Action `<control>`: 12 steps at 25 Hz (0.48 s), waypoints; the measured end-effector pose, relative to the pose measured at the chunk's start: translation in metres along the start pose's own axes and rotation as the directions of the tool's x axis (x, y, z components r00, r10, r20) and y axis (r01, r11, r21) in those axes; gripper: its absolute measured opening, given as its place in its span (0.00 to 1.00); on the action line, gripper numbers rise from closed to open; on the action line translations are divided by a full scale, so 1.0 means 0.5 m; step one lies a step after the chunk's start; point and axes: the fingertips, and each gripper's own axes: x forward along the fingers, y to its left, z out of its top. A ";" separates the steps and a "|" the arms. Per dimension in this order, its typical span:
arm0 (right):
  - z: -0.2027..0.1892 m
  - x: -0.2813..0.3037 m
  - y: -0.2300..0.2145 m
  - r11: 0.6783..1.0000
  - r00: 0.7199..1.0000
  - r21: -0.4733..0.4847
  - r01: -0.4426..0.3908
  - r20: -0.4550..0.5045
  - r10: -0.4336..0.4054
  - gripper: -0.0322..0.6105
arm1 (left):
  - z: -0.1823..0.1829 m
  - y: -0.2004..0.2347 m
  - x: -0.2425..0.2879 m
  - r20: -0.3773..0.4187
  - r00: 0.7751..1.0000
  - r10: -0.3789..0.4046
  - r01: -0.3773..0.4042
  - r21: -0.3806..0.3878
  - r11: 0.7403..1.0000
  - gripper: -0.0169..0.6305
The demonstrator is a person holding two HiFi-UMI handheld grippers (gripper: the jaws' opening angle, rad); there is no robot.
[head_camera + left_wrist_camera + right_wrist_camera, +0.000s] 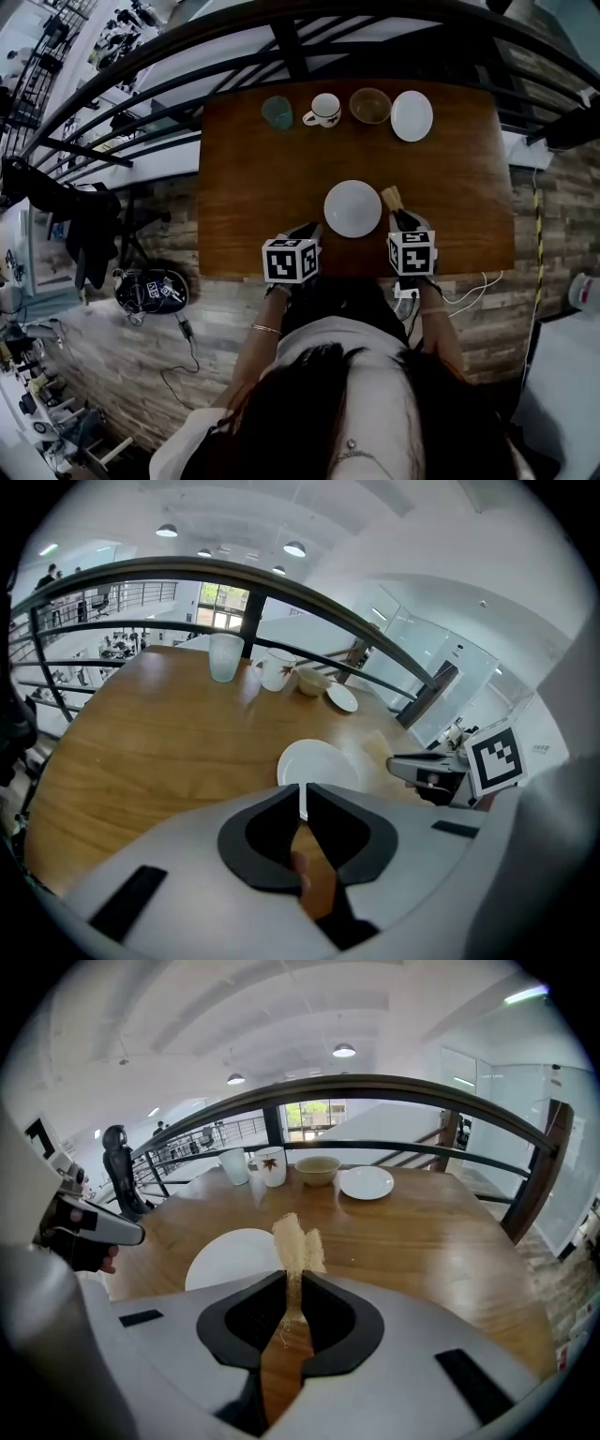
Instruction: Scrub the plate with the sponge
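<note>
While the white plate lies flat on the wooden table near its front edge, both tools are already at it, one on each side. The left gripper has its jaws almost together, and a thin white strip of the plate's rim stands in the narrow gap between them, so it seems to pinch the near left edge of the plate and keep it steady. The right gripper has its jaws pressed on the sponge, a thin tan fibrous piece that sticks up and forward out of the jaws. In the head view the sponge is just beside the right edge of the plate and not over it, and I cannot tell if it touches the rim. The surface of the plate looks plain white, with no foam, water or dirt that I can see, so the pictures do not show any scrubbing on it. My judgement is that the preparing part is done, because the sponge is taken and the plate is held, and the scrubbing itself is all left to do: the sponge must come over the plate and rub across it. At the far side of the table a teal glass, a cup, a bowl and a small plate stand in a row, well apart from the work.
</note>
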 end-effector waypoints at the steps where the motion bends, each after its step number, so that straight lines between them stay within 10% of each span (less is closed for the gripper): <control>1: 0.005 0.006 0.005 1.000 1.000 0.000 -0.002 -0.001 0.002 0.16 | -0.002 0.003 0.008 -0.018 1.000 -0.009 0.009 0.002 1.000 0.05; 12: 0.037 0.068 0.057 1.000 0.999 -0.003 -0.002 -0.037 0.002 0.16 | -0.014 0.030 0.074 -0.172 0.981 -0.084 0.092 0.039 0.995 0.10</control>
